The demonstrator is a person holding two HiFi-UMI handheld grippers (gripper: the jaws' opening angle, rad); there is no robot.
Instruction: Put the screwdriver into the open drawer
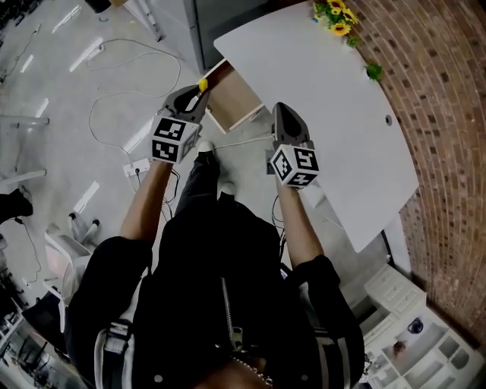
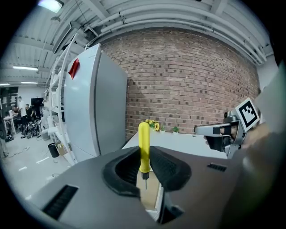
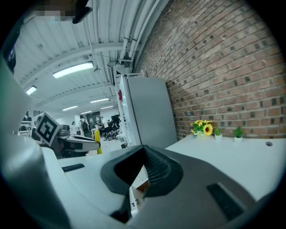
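Observation:
A yellow-handled screwdriver (image 1: 203, 84) stands upright between the pads of my left gripper (image 1: 199, 91), handle up and metal tip down. In the left gripper view the screwdriver (image 2: 144, 150) is pinched by the left gripper (image 2: 144, 173), with the open wooden drawer (image 2: 150, 195) showing below the jaws. The drawer (image 1: 231, 102) sticks out of the white table's left end, just right of the left gripper. My right gripper (image 1: 282, 110) hovers over the table edge beside the drawer; in its own view the right gripper (image 3: 142, 151) is shut with nothing in it.
The white table (image 1: 326, 99) runs along a brick wall, with yellow flowers (image 1: 336, 14) at its far end. A tall grey cabinet (image 2: 96, 98) stands past the drawer. Cables (image 1: 114, 99) and a power strip (image 1: 137, 166) lie on the floor to the left.

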